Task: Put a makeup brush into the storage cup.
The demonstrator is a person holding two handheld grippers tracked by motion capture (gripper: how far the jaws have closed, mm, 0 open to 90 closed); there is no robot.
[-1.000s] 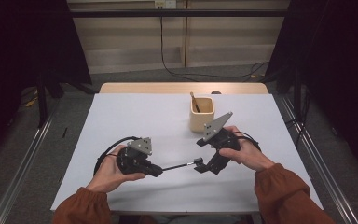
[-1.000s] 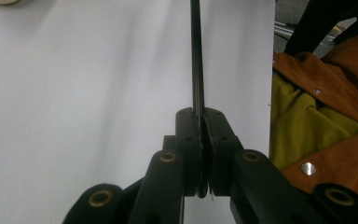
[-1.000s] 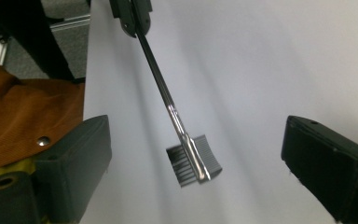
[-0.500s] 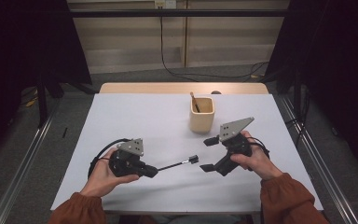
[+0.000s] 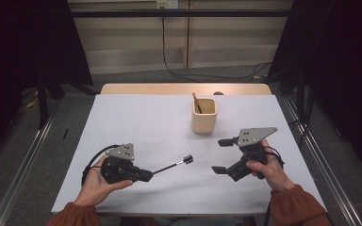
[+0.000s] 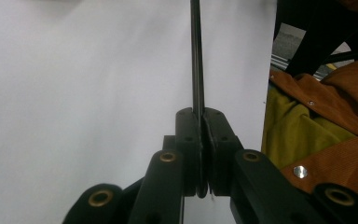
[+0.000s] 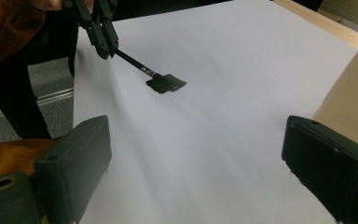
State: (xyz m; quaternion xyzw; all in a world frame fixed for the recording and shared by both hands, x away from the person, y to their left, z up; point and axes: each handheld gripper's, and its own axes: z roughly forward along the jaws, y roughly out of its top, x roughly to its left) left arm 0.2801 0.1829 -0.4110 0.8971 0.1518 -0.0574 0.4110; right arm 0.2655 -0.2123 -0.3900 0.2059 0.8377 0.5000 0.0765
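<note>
Nothing readable is showing anywhere right now: no lettering, label, brand, number or sign is coming through on the plain white table sheet (image 5: 141, 122), on the beige rounded-square cup (image 5: 203, 117), or on the thin black brush (image 5: 172, 165) with its flat dark head.

Black brush (image 5: 172, 165), slender handle with a flat, square black head.
Held near-level above the white table (image 5: 146, 122), handle end clamped between the shut pads of the left gripper (image 6: 200, 154); head (image 7: 166, 83) free in the air, pointing toward the beige cup (image 5: 203, 115), near it but apart, on the person's side.
</note>
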